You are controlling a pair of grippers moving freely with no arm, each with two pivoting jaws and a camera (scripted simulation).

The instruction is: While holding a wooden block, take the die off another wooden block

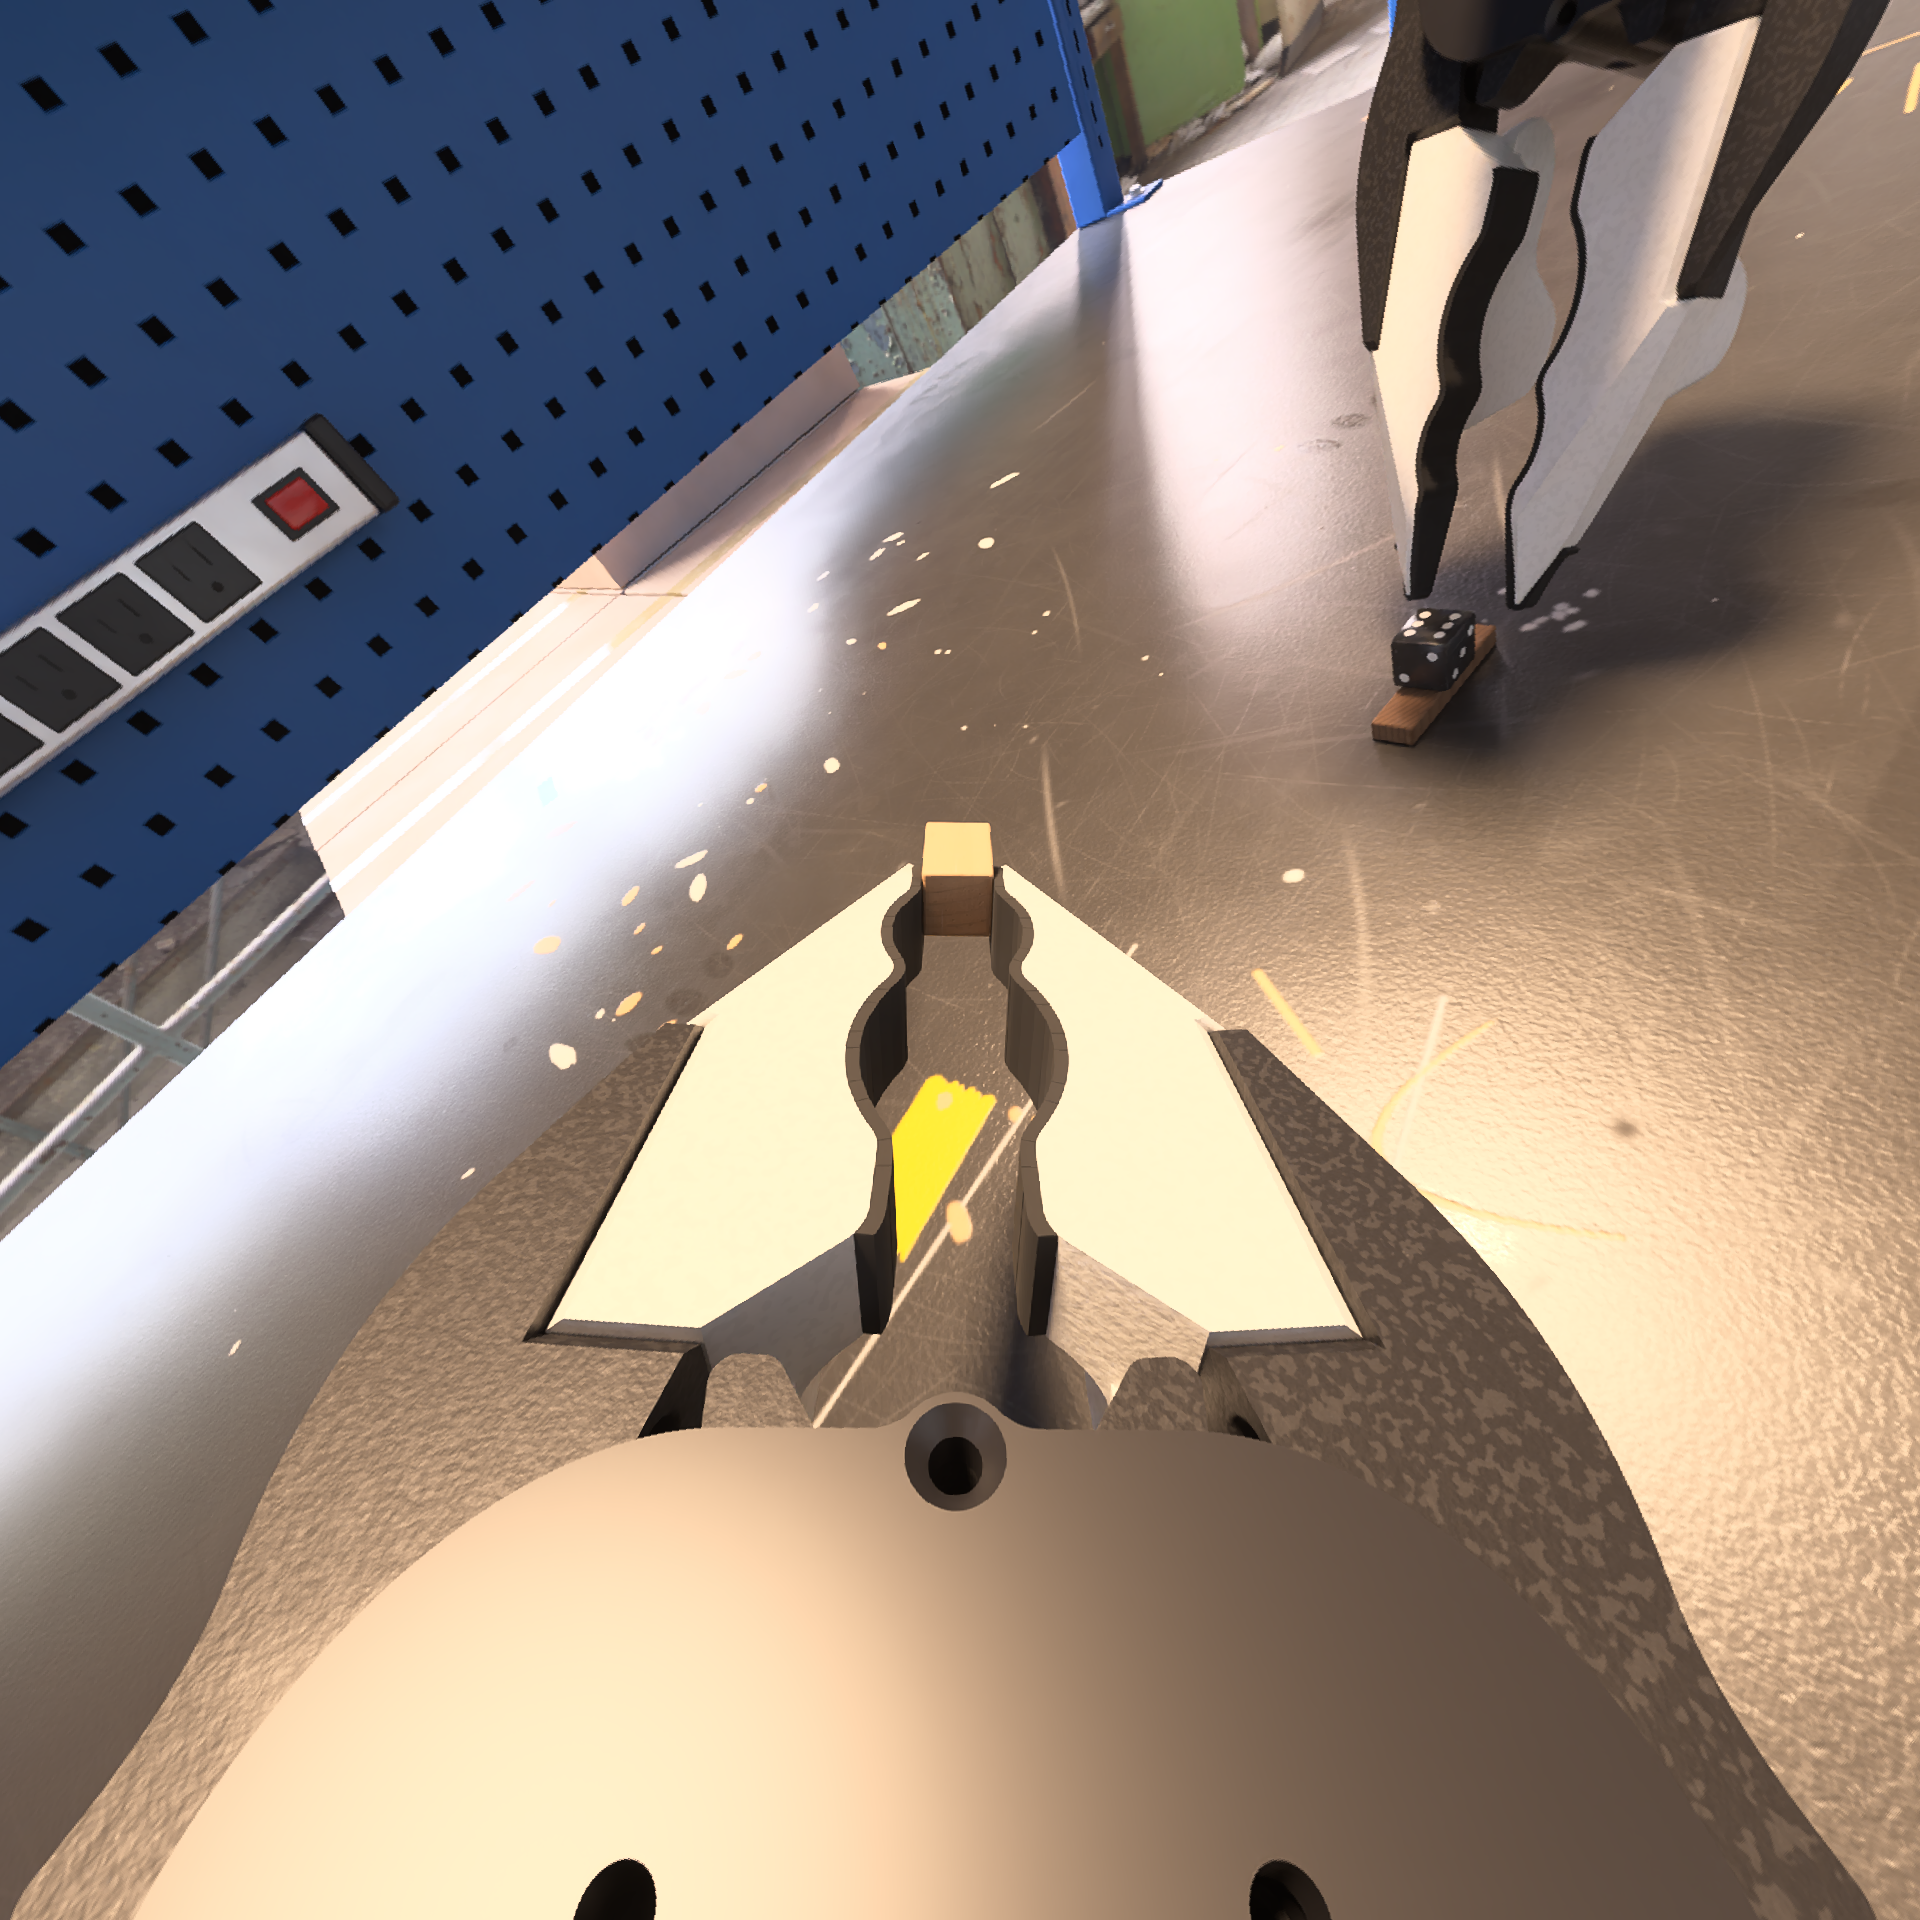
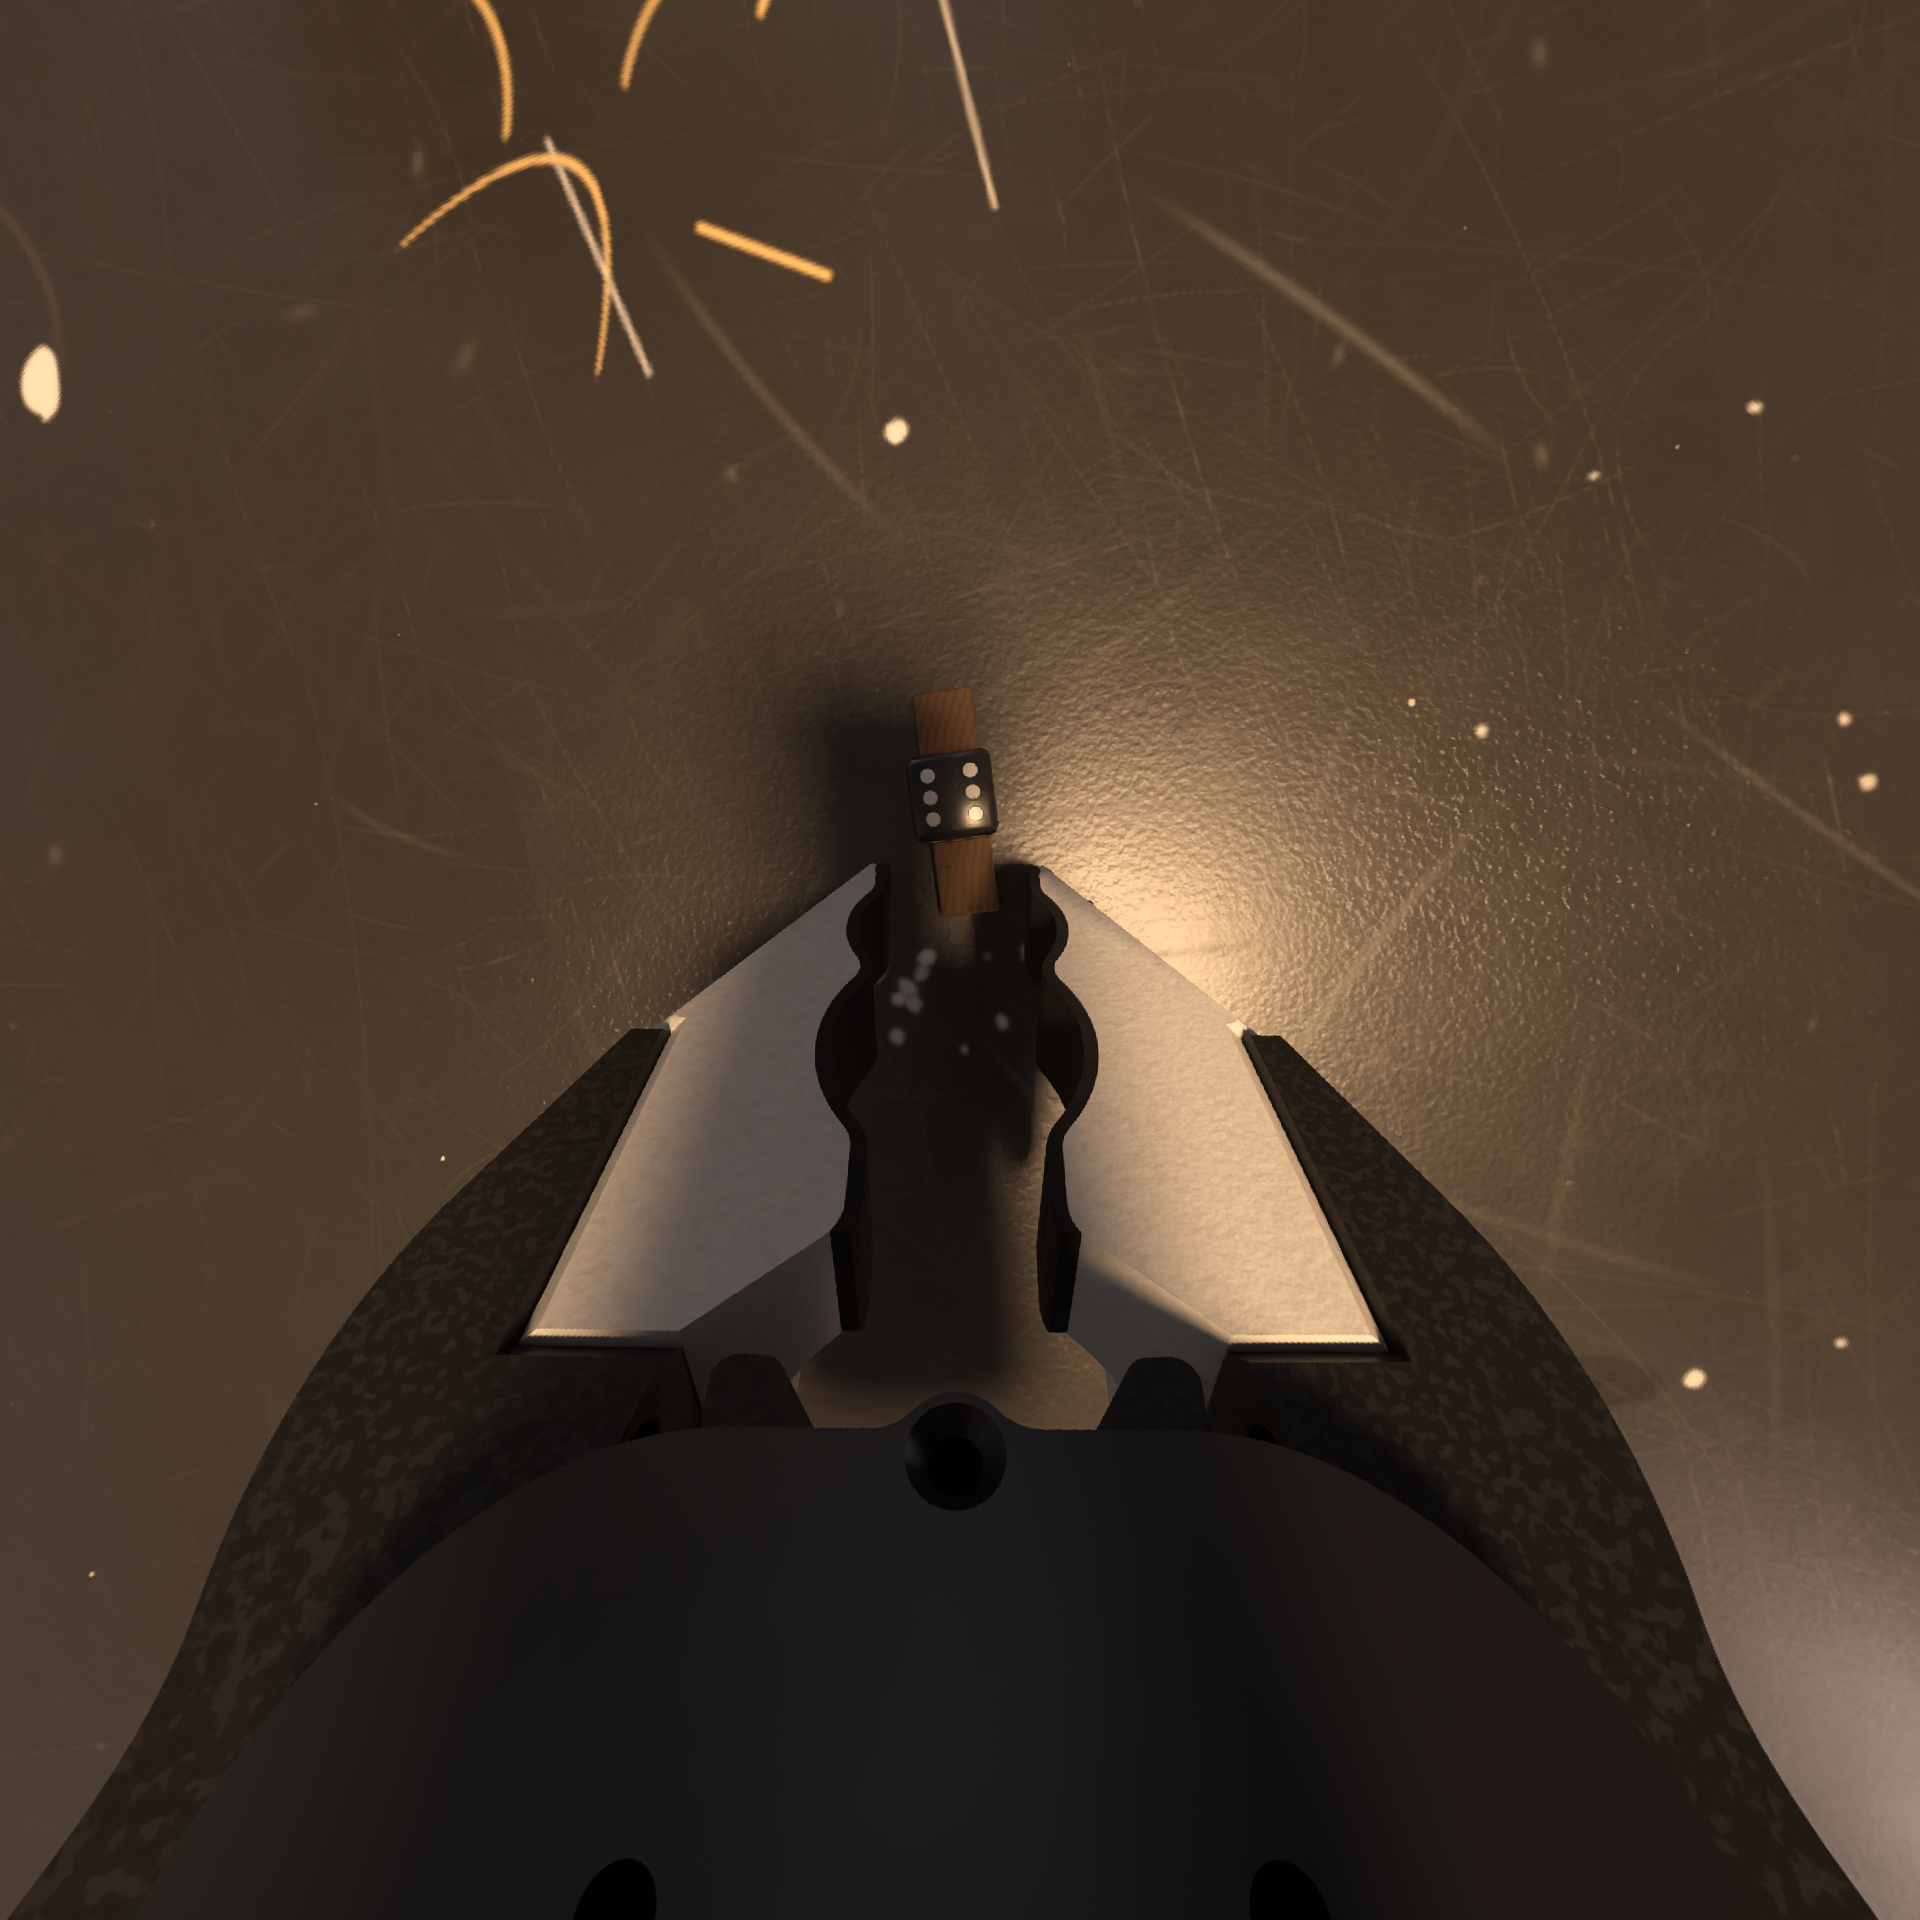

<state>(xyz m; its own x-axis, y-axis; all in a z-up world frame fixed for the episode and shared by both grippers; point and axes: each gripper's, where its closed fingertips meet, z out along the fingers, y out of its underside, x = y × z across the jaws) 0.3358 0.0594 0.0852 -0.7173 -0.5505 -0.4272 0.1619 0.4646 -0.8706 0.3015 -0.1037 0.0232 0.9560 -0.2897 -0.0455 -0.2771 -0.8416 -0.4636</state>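
My left gripper (image 1: 957,883) is shut on a small pale wooden block (image 1: 957,878) at its fingertips, above the table. A black die (image 1: 1434,646) with white pips sits on a flat brown wooden block (image 1: 1413,717) lying on the table at the right. My right gripper (image 1: 1475,594) points down with its tips just above the die, jaws apart and empty. In the right wrist view the die (image 2: 950,793) rests on the middle of the brown block (image 2: 963,878), just beyond my open right gripper (image 2: 956,883).
The scratched metal table (image 1: 1143,675) has paint flecks and a yellow mark (image 1: 930,1153). A blue pegboard (image 1: 468,260) with a white power strip (image 1: 177,592) stands along the table's left edge.
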